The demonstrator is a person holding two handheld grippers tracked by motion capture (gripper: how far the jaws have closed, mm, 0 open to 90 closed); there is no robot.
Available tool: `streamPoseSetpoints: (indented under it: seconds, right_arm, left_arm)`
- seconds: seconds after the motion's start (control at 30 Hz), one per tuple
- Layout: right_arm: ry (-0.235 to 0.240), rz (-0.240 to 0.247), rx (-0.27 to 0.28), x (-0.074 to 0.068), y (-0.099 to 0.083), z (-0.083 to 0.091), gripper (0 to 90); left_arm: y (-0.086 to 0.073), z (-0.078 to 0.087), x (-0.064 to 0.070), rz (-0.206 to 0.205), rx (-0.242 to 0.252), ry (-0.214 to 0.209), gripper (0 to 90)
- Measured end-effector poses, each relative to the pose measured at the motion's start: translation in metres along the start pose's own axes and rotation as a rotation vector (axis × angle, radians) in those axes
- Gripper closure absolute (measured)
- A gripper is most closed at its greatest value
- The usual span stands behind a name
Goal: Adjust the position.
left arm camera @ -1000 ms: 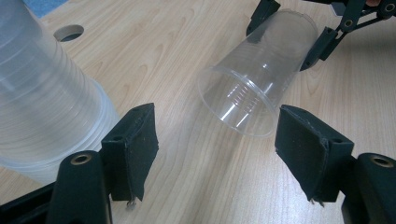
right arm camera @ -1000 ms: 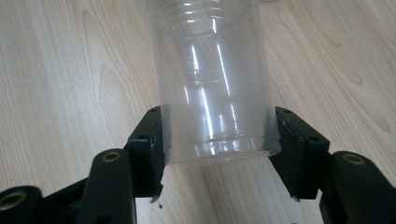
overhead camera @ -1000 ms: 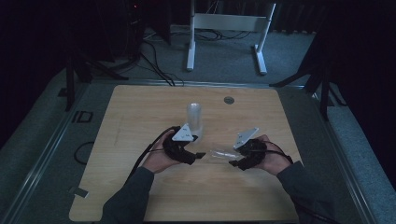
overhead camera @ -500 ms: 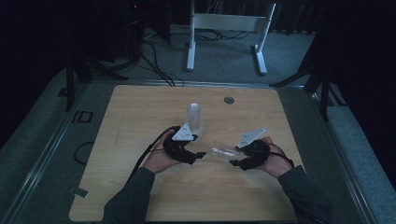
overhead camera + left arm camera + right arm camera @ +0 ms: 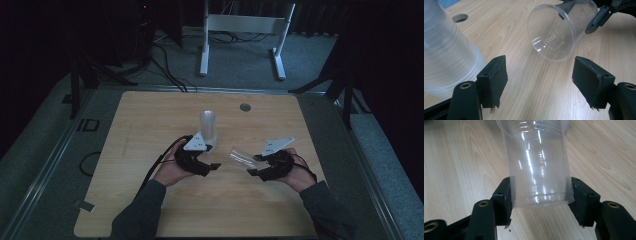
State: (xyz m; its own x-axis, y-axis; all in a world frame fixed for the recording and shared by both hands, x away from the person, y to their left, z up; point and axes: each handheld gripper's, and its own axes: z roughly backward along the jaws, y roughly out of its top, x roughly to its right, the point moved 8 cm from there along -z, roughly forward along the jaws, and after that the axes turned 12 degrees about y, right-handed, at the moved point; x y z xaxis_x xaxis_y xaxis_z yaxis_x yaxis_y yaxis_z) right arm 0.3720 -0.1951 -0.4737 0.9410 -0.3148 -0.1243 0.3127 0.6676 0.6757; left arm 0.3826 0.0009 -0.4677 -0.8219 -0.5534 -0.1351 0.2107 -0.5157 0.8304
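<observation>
Right fingers (image 5: 506, 197): you have them closed against the base end of the clear cup (image 5: 537, 162), one pad on each side of the wall. The grip sits low on the cup, near its bottom rim.
Right gripper (image 5: 260, 167): compared with a second ago it has drifted a little lower and outward, taking the cup with it, so the cup now sits apart from the stack instead of close beside it.
Clear cup: it hangs tilted above the desk (image 5: 150, 120), mouth turned toward your left gripper (image 5: 212, 166). From the left gripper view you look straight into the open mouth (image 5: 552, 32).
Left fingers (image 5: 495, 80): spread wide with nothing between them, only bare wood showing in the gap.
Left gripper, position: it has barely moved in the last second; it sits just beside the foot of the cup stack (image 5: 208, 127), near but not gripping it.
Cup stack: upright on the desk, its ribbed wall close against your left-hand pad in the left gripper view (image 5: 446, 50).
What the change means: one cup looks cleanly separated from the stack and is carried free of it.
Judgement on next step: you likely need to turn the cup upright and set it down on open wood.
Watch: the thin wall may flex under your squeeze.
</observation>
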Motion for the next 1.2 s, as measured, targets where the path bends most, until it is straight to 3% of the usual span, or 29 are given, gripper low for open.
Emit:
streamPoseSetpoints:
  seconds: [0.1,0.23,0.53,1.2]
  right_arm:
    - [0.004,-0.008,0.022,-0.0005,0.0008,0.0010,41.9]
    - [0.024,-0.041,0.098,0.0006,0.0019,0.0051,41.9]
    - [0.041,-0.061,0.167,-0.0007,0.0040,0.0088,41.9]
    - [0.061,-0.051,0.241,-0.0036,0.0100,0.0046,41.9]
  left_arm:
    - [-0.0002,-0.0002,0.0000,0.005,0.000,-0.002,28.1]
    - [-0.0010,0.0000,-0.0007,0.007,-0.001,-0.003,28.0]
    - [-0.0002,-0.0011,0.0020,0.021,0.009,-0.021,28.1]
    - [0.0026,-0.0018,0.0051,0.057,0.049,-0.058,28.1]
